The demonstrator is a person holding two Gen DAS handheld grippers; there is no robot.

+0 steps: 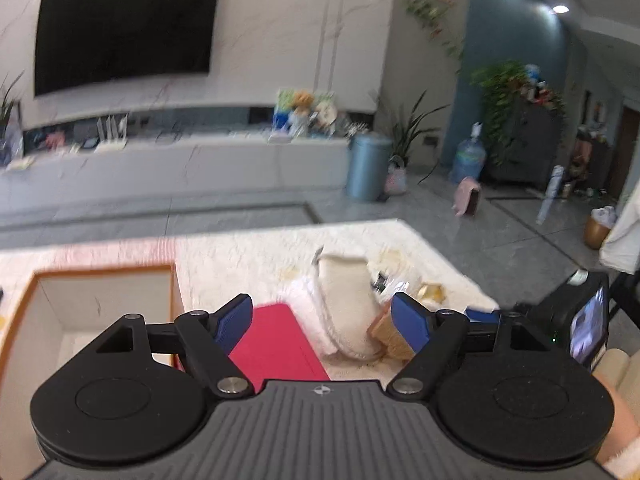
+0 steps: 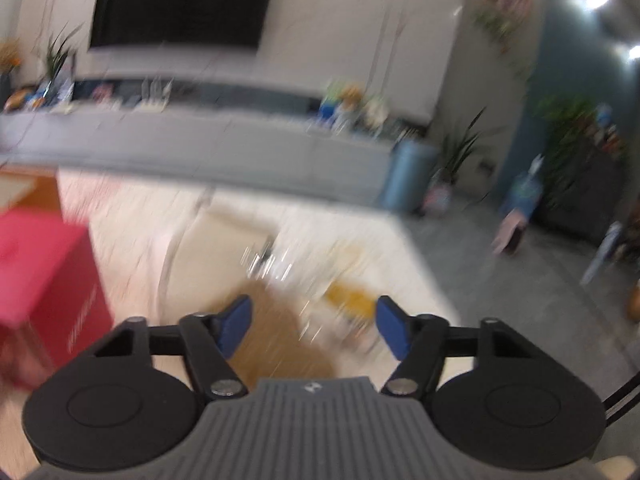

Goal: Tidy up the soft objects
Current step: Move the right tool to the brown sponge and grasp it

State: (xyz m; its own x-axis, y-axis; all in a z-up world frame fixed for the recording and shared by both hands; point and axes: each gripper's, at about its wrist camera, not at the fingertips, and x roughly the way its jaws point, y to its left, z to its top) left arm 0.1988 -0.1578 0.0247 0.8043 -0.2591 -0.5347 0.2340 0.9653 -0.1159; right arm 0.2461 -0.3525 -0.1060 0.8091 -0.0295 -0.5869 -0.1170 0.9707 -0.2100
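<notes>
- Cream shag covering blankets the bench, the largest thing in both wrist views, with a tiled living-room floor beyond it.
- An open, orange-edged box sits at the near left of the left wrist view, its pale inside showing nothing.
- A red box lies just beside it, directly ahead of the left hand-held gripper, whose blue pads stand wide with nothing between them.
- A folded cream towel, a soft object to be tidied, lies on the covering just right of the red box; it looks light and limp, likely to sag, so a pinch at a folded edge seems the best hold.
- A tan, plush-looking item lies under the right hand-held gripper, too blurred to identify; the jaws are parted around it and no pad visibly presses it.
- A small yellow piece lies near the right pad, also blurred.
</notes>
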